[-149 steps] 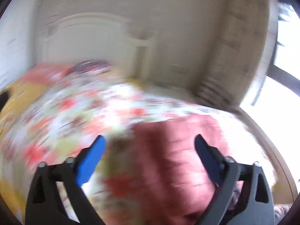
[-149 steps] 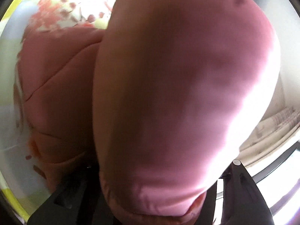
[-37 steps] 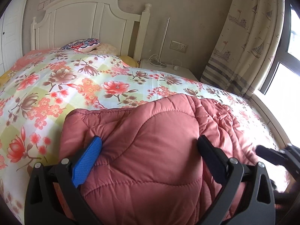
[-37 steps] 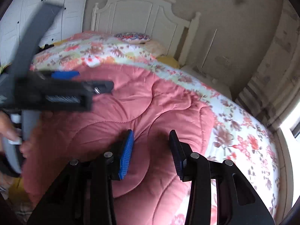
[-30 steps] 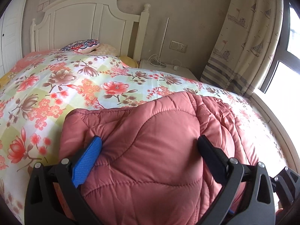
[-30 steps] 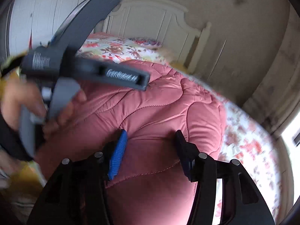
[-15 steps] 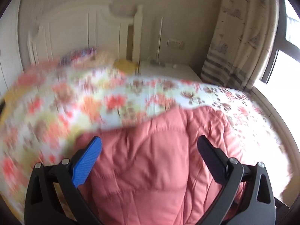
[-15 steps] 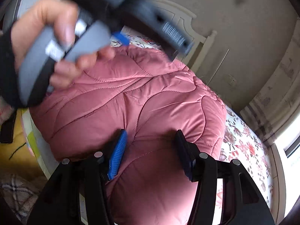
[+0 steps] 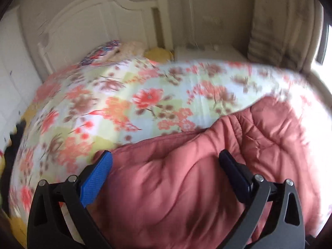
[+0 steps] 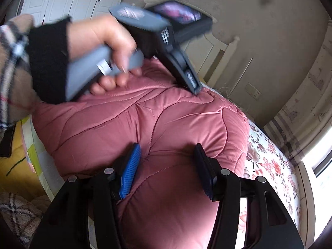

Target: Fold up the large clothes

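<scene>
Garment: pink quilted jacket (image 10: 166, 128), puffy, bundled, stitched in curving seams.
Place: on the floral bedspread (image 9: 145, 103).
Left gripper (image 9: 166, 166): spread wide, grasping nothing.
Right gripper (image 10: 167, 161): parted over the padding, empty.

the bed (image 9: 145, 112) is covered by a floral bedspread (image 9: 116, 103) in pink, orange and pale green. a quilted pink padded garment (image 10: 145, 128) lies bunched on the bedspread, at the end far from the white headboard (image 9: 99, 20). just in front of the headboard sits a patterned pillow (image 9: 101, 50), beside a yellow cushion (image 9: 158, 53).
</scene>
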A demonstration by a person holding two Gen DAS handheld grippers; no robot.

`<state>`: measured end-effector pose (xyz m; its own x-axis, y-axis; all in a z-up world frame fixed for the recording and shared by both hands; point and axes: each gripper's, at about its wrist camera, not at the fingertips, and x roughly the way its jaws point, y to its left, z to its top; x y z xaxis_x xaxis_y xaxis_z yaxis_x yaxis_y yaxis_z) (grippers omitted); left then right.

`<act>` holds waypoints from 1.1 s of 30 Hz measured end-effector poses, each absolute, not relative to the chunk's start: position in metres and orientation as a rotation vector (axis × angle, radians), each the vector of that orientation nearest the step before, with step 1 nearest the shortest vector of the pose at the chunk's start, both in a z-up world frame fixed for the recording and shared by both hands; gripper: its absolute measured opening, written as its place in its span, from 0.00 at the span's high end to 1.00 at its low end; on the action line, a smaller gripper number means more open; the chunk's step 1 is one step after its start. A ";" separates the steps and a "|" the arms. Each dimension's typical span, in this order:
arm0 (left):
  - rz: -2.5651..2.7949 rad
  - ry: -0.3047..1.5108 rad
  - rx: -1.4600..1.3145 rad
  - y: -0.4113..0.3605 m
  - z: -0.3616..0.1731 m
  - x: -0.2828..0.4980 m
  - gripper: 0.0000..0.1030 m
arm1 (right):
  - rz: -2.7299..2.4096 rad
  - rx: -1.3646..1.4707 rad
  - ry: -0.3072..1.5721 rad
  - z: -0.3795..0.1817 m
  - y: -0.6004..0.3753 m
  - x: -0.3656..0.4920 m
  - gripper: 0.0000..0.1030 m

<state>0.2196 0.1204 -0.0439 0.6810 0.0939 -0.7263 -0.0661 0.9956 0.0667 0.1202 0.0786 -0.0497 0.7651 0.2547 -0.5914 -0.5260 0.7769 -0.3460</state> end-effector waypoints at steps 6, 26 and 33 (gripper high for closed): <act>0.091 0.769 0.000 0.136 -0.040 0.160 0.02 | 0.450 -0.506 0.551 -0.048 0.076 0.122 0.49; 0.083 0.714 -0.068 0.159 -0.070 0.138 0.02 | 0.414 -0.418 0.577 -0.040 0.055 0.129 0.32; -0.012 0.788 -0.271 0.192 -0.080 0.119 0.02 | 0.433 -0.362 0.594 -0.038 0.049 0.132 0.31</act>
